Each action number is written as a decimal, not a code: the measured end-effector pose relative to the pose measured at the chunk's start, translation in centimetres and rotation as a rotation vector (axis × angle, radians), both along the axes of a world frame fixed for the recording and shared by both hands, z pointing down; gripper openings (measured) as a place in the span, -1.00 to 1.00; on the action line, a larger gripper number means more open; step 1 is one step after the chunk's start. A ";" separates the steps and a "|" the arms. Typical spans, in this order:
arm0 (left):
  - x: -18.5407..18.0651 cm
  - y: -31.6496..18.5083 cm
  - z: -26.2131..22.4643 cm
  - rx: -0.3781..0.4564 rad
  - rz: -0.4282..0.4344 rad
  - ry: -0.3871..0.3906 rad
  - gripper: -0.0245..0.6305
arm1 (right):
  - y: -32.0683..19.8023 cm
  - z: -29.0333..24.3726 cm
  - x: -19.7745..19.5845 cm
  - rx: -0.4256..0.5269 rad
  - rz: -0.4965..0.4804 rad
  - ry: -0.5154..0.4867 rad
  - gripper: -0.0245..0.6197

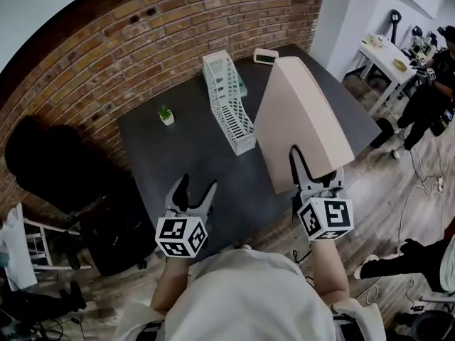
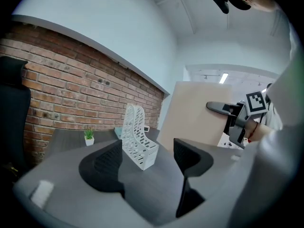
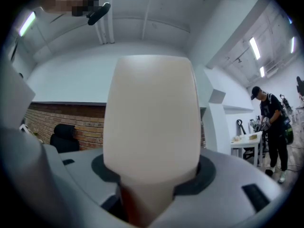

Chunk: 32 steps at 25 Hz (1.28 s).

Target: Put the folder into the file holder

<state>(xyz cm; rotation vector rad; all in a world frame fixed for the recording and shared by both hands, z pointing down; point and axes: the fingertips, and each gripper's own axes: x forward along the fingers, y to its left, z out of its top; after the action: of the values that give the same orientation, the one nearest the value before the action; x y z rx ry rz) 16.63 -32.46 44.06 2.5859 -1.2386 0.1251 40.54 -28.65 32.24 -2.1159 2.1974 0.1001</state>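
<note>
The right gripper [image 1: 311, 177] grips the near edge of the thick beige folder [image 1: 302, 119] between its jaws; the folder stands tilted over the right part of the dark table [image 1: 156, 155], just beside the white file holder [image 1: 227, 101] and outside it; the left gripper [image 1: 190, 190] hangs over the table's near edge, jaws wide apart with nothing between them; a small plant [image 1: 166, 115] sits left of the file holder.

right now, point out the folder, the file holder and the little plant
folder [image 1: 302, 119], head view, middle of its broad beige face
file holder [image 1: 229, 105], head view, its white slotted side wall
plant [image 1: 166, 115], head view, where leaves meet the white pot
</note>
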 end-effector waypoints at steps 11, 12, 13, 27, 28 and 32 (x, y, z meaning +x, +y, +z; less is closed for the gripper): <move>-3.1 -1.7 -0.1 0.015 -0.137 -0.013 0.08 | -6.2 -0.8 -2.9 0.038 -0.141 0.005 -0.08; -3.3 -1.8 0.0 0.015 -0.145 -0.013 0.08 | -6.6 -0.8 -3.2 0.038 -0.150 0.005 -0.08; -3.5 -1.8 0.0 0.016 -0.152 -0.012 0.08 | -7.0 -0.7 -3.4 0.037 -0.158 0.006 -0.08; -4.9 -3.0 0.6 -0.001 -0.213 -0.006 0.08 | -11.7 0.3 -4.7 0.011 -0.196 0.026 -0.08; -4.9 -3.1 0.7 -0.002 -0.215 -0.005 0.08 | -11.9 0.2 -4.8 0.011 -0.198 0.028 -0.08; -5.2 -3.3 0.9 -0.006 -0.221 -0.004 0.08 | -12.8 0.1 -5.2 0.012 -0.201 0.036 -0.08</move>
<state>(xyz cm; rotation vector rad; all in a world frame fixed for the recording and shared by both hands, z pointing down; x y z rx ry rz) 11.46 -35.73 45.00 2.4244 -1.5116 0.0898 35.36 -41.47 32.37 -1.8882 2.4088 0.1374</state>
